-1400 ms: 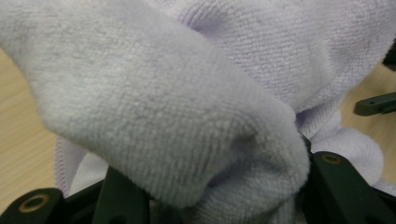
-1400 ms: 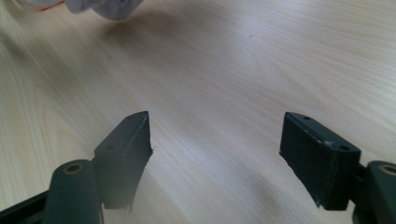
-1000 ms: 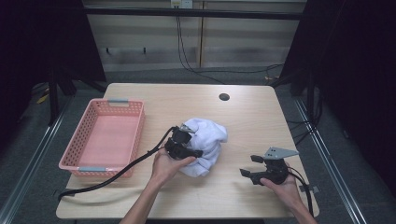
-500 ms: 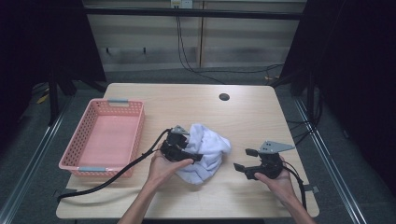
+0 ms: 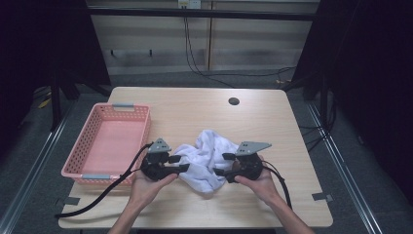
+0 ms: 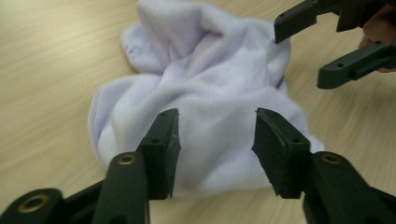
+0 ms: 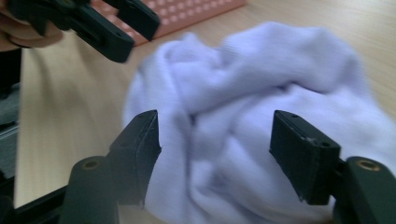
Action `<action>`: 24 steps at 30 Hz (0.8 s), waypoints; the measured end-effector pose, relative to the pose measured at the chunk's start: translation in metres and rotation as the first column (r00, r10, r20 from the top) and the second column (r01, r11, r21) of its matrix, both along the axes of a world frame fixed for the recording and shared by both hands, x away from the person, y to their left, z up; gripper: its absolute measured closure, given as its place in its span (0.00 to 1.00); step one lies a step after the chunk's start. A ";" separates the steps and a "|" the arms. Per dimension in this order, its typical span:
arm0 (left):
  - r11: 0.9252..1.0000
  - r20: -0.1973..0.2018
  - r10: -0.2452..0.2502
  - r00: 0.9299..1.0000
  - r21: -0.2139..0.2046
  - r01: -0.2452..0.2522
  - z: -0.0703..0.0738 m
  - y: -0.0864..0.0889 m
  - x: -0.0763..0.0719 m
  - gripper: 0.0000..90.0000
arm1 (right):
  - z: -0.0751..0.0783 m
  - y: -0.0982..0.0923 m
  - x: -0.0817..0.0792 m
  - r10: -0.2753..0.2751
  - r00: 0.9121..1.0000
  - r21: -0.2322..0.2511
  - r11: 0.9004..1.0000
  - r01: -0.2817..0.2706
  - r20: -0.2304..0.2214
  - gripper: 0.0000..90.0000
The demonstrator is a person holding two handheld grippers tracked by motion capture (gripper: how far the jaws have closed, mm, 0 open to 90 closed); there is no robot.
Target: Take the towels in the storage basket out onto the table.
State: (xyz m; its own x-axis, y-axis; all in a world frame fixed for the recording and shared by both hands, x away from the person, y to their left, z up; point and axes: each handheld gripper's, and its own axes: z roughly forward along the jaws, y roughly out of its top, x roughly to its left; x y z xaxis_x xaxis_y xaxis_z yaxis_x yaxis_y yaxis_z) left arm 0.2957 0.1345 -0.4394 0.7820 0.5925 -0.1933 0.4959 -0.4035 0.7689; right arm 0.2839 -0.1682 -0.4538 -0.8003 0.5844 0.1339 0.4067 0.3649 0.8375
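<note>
A crumpled white cloth lies on the wooden table, toward its front. My left gripper is at the cloth's left edge and my right gripper at its right edge, facing each other. In the left gripper view the jaws stand apart with the cloth just ahead between them, pads not pressing; they have just been closing. The right gripper's jaws straddle a bulge of cloth without touching it, and have just been closing a little. Each gripper view shows the other gripper across the cloth: the right gripper and the left gripper.
A pink plastic basket sits at the table's left, close beside my left hand; its corner appears beyond the cloth. The left gripper's black cable trails off the front left edge. A round cable hole is at the far side.
My right gripper has moved left up to the cloth. My left gripper has shifted left and nearer, from on top of the cloth to its left edge. The cloth now lies lower and more spread.
</note>
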 end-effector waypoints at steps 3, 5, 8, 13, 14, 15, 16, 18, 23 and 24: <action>1.000 -0.017 0.021 1.000 0.003 -0.021 -0.011 0.007 0.001 0.52 | -0.005 0.020 -0.006 0.081 0.997 -0.033 0.996 -0.081 -0.005 0.43; 0.999 -0.027 0.031 0.999 0.029 -0.030 -0.019 0.006 0.005 0.52 | -0.012 0.033 -0.006 0.105 0.994 -0.053 0.993 -0.106 -0.030 0.41; 0.999 -0.062 0.038 0.997 0.029 -0.036 -0.026 0.001 0.006 0.53 | -0.026 0.046 0.000 0.063 0.997 -0.113 0.991 -0.069 -0.055 0.49; 0.999 -0.030 0.030 0.999 -0.036 -0.031 -0.010 0.003 -0.007 0.48 | -0.023 0.040 0.007 0.057 0.995 -0.086 0.994 -0.064 -0.080 0.94; 0.998 -0.030 0.025 0.999 -0.053 -0.027 -0.007 0.005 -0.010 0.48 | -0.019 0.038 0.008 0.053 0.995 -0.076 0.995 -0.059 -0.081 0.94; 0.998 -0.011 0.023 1.000 -0.050 -0.023 -0.004 0.006 -0.014 0.48 | -0.015 0.035 0.008 0.054 0.996 -0.069 0.996 -0.060 -0.077 0.95; 0.999 -0.002 0.022 1.000 -0.046 -0.022 -0.003 0.007 -0.016 0.48 | -0.009 0.032 0.008 0.053 0.996 -0.048 0.997 -0.057 -0.070 0.95; 0.998 0.012 0.028 1.000 -0.055 -0.028 -0.001 0.008 -0.020 0.48 | 0.003 0.025 0.009 0.043 0.997 -0.010 0.999 -0.044 -0.056 0.95; 0.999 0.046 0.010 0.999 -0.040 -0.008 -0.003 0.004 -0.020 0.53 | 0.043 0.012 0.018 0.005 1.000 0.068 0.998 -0.006 0.012 0.95; 0.999 0.049 0.013 0.999 -0.042 -0.011 -0.004 0.003 -0.019 0.53 | 0.051 0.011 0.021 -0.001 1.000 0.079 0.997 -0.001 0.024 0.95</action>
